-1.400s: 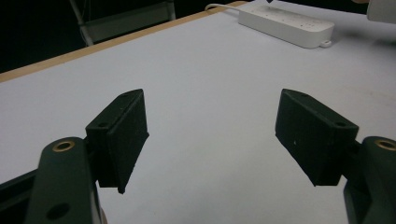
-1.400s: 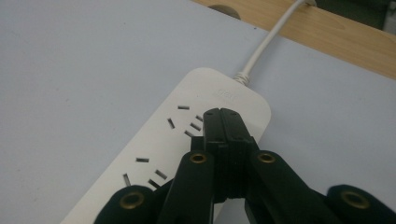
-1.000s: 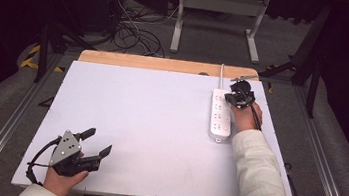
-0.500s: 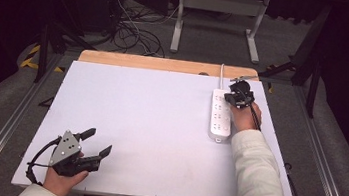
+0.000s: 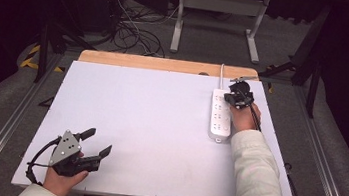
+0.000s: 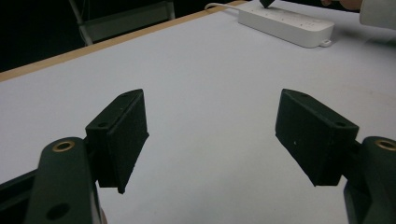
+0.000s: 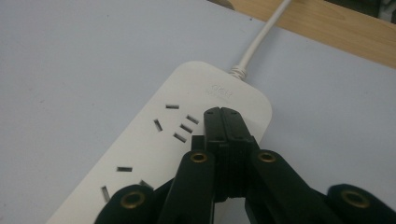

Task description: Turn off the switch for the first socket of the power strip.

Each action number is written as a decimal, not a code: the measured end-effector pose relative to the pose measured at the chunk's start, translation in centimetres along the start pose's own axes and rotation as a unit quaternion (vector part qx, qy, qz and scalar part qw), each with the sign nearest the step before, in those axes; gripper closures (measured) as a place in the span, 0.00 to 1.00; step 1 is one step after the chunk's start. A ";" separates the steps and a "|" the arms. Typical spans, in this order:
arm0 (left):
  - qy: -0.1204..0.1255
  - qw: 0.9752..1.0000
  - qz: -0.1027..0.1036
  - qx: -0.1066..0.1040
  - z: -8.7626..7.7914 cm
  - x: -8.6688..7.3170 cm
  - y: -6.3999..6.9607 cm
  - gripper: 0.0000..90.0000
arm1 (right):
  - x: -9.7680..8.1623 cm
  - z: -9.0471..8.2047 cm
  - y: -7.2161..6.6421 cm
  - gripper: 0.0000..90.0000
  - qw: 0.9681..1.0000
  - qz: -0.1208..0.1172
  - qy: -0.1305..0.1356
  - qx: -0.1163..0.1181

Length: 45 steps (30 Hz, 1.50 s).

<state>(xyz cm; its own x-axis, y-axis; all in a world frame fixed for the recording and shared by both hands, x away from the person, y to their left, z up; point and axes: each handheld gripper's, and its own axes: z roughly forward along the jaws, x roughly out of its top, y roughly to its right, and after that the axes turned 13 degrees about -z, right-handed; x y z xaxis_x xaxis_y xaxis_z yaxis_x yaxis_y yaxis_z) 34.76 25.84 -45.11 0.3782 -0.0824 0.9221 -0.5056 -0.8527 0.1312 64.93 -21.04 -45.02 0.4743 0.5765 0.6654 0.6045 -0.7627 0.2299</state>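
A white power strip (image 5: 220,117) lies along the right side of the white table top (image 5: 159,121), its white cable (image 5: 221,76) running off the far edge. My right gripper (image 5: 237,96) hovers over the strip's far end, jaws pressed together with nothing between them; in the right gripper view its tips (image 7: 223,114) sit just above the strip (image 7: 159,140) near the cable (image 7: 264,32) end. My left gripper (image 5: 96,144) rests at the near left corner, jaws wide apart and empty. In the left gripper view its pads (image 6: 126,135) frame bare table, with the strip (image 6: 285,21) far off.
A wooden strip (image 5: 166,65) edges the table's far side. Beyond it lie floor cables (image 5: 135,28) and a white stand's legs (image 5: 216,27). A metal rail (image 5: 8,123) runs along the left of the table.
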 end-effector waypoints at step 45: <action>0.001 1.000 0.001 -0.005 -0.2 0.0 0.1 0.28 | -0.9 0.1 -0.4 1.00 0.999 0.020 0.031 -0.007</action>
<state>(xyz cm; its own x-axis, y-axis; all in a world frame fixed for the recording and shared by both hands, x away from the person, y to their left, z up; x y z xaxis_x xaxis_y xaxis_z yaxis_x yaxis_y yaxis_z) 34.59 25.88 -45.03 0.3755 -0.0820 0.9232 -0.5136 -0.8476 0.1336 64.32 -21.20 -45.74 0.4569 0.5256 0.7176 0.5759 -0.7896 0.2117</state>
